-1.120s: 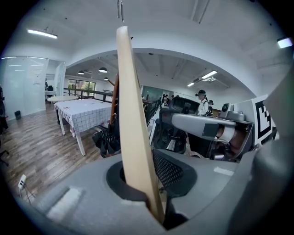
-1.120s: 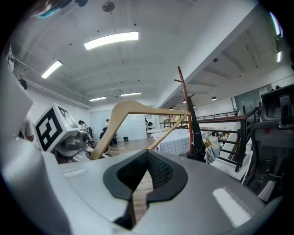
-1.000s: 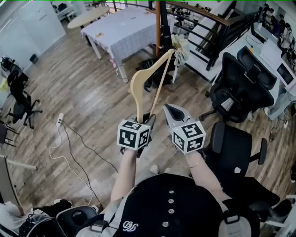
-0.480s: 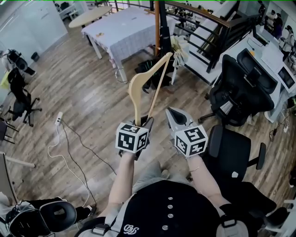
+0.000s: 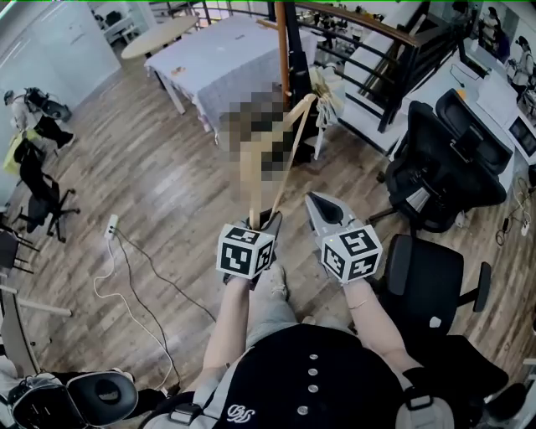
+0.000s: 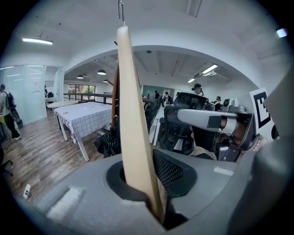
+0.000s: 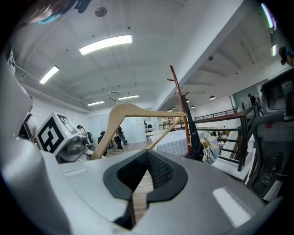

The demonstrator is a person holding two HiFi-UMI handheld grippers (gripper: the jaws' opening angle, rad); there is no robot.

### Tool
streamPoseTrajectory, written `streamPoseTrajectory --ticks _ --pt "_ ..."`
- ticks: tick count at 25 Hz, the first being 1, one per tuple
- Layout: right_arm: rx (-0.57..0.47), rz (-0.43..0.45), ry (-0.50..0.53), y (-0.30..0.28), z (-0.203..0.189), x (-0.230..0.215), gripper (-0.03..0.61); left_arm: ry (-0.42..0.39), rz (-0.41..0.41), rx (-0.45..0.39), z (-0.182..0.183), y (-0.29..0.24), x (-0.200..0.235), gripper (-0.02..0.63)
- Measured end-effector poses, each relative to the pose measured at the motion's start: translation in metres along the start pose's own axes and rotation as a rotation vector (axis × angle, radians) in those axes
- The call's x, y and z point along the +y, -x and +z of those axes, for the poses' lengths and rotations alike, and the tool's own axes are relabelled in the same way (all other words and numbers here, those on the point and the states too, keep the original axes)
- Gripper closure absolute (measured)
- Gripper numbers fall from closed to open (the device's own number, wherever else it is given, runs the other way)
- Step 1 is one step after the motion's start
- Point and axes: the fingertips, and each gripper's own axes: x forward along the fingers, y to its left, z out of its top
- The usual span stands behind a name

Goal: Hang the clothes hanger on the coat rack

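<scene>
My left gripper (image 5: 270,224) is shut on the lower end of a pale wooden clothes hanger (image 5: 289,163), which rises upright from its jaws. Part of the hanger is under a mosaic patch in the head view. In the left gripper view the hanger (image 6: 133,114) stands edge-on between the jaws of that gripper (image 6: 147,179), its metal hook (image 6: 121,11) on top. My right gripper (image 5: 321,204) is beside it, shut and empty (image 7: 142,176). The hanger (image 7: 133,110) shows left of it. The brown coat rack pole (image 5: 283,50) stands ahead, with pegs at its top (image 7: 174,80).
A table with a checked cloth (image 5: 226,63) stands left of the rack. A dark railing (image 5: 368,33) runs behind it. Black office chairs (image 5: 444,159) (image 5: 427,276) are on the right. A white cable and power strip (image 5: 110,222) lie on the wood floor at left.
Both grippers and the hanger have moved forward toward the coat rack, staying side by side. The left gripper's hold on the hanger is the same.
</scene>
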Motion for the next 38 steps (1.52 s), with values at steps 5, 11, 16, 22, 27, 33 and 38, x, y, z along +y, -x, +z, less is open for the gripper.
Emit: streamPoseTrajectory --ticks 5,11,16,22,27,33,38 --pt "-0.007 0.001 0.01 -0.064 0.015 -0.018 0.578 -0.009 0.0 0.003 0.027 -0.026 0.054 0.563" --pt "-0.007 -0.014 0.015 -0.133 0.035 -0.03 0.578 -0.018 0.002 0.021 0.06 -0.052 0.117 0.563" --pt "-0.017 -0.041 0.009 -0.183 0.041 -0.043 0.578 -0.045 0.001 0.014 0.082 -0.072 0.163 0.563" --pt "-0.029 -0.083 -0.002 -0.217 0.044 -0.053 0.578 -0.052 -0.006 0.014 0.094 -0.087 0.204 0.563" --pt "-0.022 -0.115 -0.004 -0.23 0.045 -0.068 0.578 -0.034 -0.01 0.015 0.101 -0.104 0.224 0.563" --pt "-0.006 -0.123 -0.025 -0.253 0.044 -0.094 0.578 -0.022 0.023 0.022 0.112 -0.124 0.245 0.561" --pt "0.0 -0.092 -0.028 -0.288 0.048 -0.114 0.578 -0.008 0.044 0.026 0.127 -0.147 0.265 0.561"
